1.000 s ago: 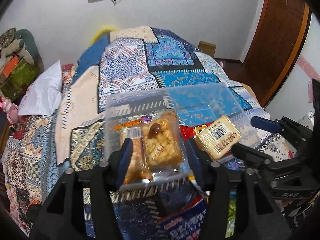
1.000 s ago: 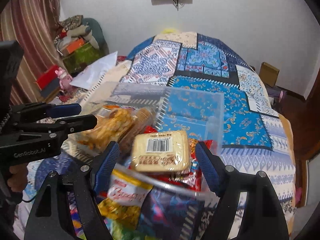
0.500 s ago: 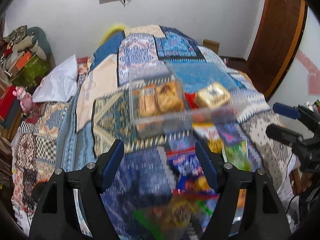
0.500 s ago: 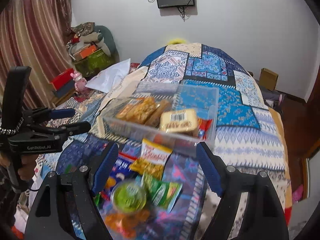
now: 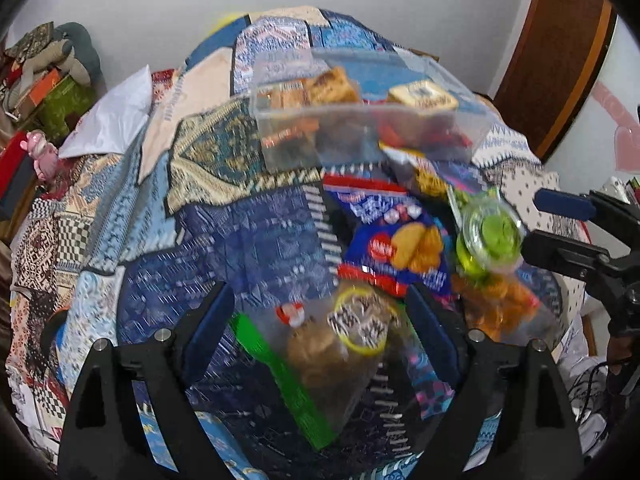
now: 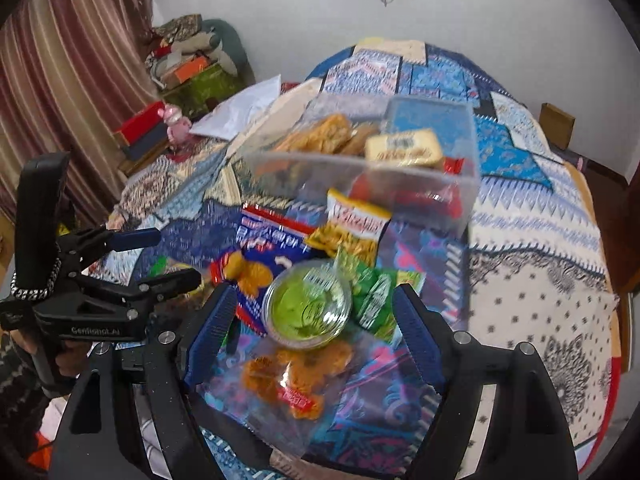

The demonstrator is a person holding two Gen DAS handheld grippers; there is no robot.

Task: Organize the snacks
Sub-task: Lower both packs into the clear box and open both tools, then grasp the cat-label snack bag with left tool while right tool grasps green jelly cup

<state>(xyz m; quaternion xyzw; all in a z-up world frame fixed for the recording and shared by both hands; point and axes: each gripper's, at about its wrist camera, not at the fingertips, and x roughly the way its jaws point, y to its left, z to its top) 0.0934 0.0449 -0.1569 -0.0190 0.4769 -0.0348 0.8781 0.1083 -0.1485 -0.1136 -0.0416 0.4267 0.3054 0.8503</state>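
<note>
A clear plastic bin point(image 6: 360, 176) sits on the patterned bedspread point(image 6: 540, 240) and already holds several wrapped bars and a pale biscuit pack point(image 6: 404, 148); the rest of the snacks lie loose on the bed in front of it. The left gripper point(image 5: 320, 328) hangs with its fingers spread wide and empty over a clear bag of brown cookies point(image 5: 340, 352) with a green strip along one side. The right gripper point(image 6: 314, 316) is likewise spread wide and empty, its fingers either side of a round clear cup of green jelly point(image 6: 308, 308). Near these lie a blue-and-red snack bag point(image 6: 264, 248), a yellow chip packet point(image 6: 352, 232), a green packet point(image 6: 376, 300) and a clear bag of orange snacks point(image 6: 288, 376). The bags look light and soft, with slick, crinkly film that would likely slide or fold under a pinch; taking one across a gathered edge or sealed seam should hold better than squeezing its puffed middle, where cookies or chips could crush. The jelly cup seems the stiffest and probably the heaviest piece: gripping across its side walls below the rim looks safest, since the rounded, smooth plastic may squirt out of a high grip and the foil lid should not be pressed. The soft bedding gives underneath, so pushing down for a hold may only sink the item.
</note>
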